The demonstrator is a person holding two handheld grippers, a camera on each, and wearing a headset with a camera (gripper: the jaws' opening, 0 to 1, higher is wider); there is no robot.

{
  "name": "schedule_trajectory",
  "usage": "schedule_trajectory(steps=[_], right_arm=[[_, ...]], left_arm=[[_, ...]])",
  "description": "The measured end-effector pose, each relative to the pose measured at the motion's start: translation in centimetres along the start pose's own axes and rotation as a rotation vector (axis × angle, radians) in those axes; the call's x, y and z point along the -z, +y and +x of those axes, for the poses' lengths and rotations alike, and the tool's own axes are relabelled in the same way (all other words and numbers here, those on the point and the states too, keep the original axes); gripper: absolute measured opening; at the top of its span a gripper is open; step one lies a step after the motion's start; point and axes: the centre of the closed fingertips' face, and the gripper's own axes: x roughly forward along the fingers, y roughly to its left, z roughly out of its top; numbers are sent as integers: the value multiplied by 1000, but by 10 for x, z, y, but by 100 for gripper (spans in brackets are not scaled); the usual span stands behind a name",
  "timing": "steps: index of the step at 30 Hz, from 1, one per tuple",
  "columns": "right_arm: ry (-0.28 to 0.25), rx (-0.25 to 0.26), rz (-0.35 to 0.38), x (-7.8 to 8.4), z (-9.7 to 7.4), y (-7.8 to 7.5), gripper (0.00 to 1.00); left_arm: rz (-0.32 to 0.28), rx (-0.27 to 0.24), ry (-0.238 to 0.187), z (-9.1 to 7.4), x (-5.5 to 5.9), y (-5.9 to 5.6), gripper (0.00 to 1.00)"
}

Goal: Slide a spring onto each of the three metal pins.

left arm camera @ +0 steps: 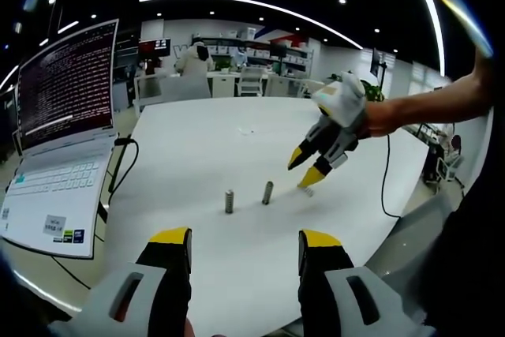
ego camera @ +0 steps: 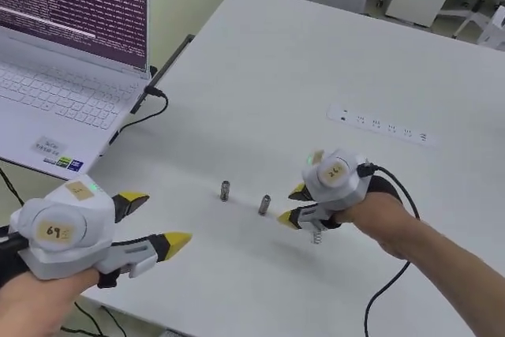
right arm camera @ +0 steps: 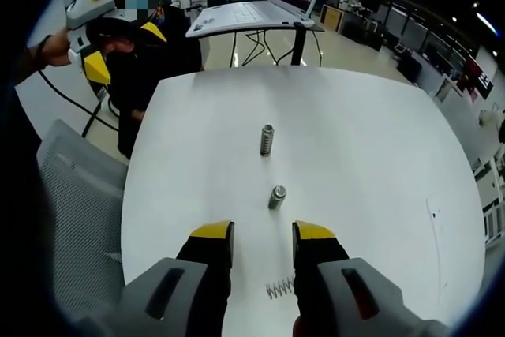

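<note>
On the white tabletop [ego camera: 260,84], a short grey metal pin [ego camera: 225,190] and a second metal pin [ego camera: 264,204] stand upright, near each other. Just beside the second, the right gripper [right arm camera: 263,230] has its yellow-tipped jaws apart, with a small coiled metal spring [right arm camera: 278,287] on the table between them. The left gripper [left arm camera: 246,236] hovers well apart from the pins, its jaws spread and empty.

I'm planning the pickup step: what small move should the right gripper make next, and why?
Probably lower the right gripper a little and close its jaws on the loose spring. The jaws stand open, the spring lies on the table between them, and the nearer pin stands just ahead.
</note>
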Motion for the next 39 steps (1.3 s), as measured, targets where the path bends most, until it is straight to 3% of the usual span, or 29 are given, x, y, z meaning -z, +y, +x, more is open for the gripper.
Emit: schedule_trajectory(steps=[20,39], right_arm=[[-69,43,59,12,-24,17,31],[-177,135,224,38,-64,21,36]], left_arm=[[10,7,-2,-1,-4,-9,50],[17,19,-7,8,-13,-14,50]])
